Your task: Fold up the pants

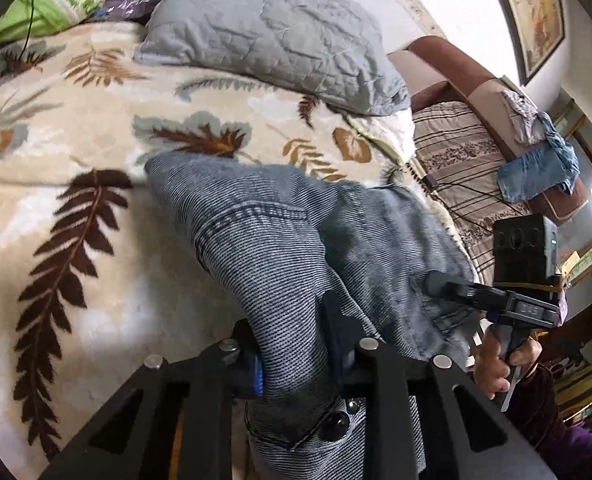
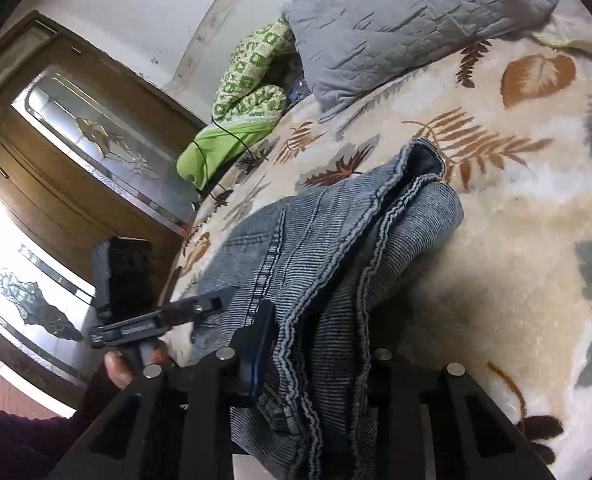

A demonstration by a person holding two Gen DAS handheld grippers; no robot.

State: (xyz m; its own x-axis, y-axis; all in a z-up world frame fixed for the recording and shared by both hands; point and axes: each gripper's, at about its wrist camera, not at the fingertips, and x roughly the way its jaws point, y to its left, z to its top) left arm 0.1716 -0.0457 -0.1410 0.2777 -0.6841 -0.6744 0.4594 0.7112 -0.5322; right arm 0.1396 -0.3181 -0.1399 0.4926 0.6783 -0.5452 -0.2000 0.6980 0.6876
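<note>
Grey-blue denim pants hang bunched over the leaf-patterned blanket on the bed. My left gripper is shut on the waistband end, with a dark button just below the fingers. My right gripper appears at the right of the left wrist view, its tip pressed into the cloth. In the right wrist view the pants are folded in thick layers with seams and a hem showing. My right gripper is shut on those layers. My left gripper reaches the cloth from the left.
A grey quilted pillow lies at the head of the bed, with a green patterned bundle beside it. A striped pillow and sofa with blue clothes stand to the right. A wooden glass-door cabinet stands left.
</note>
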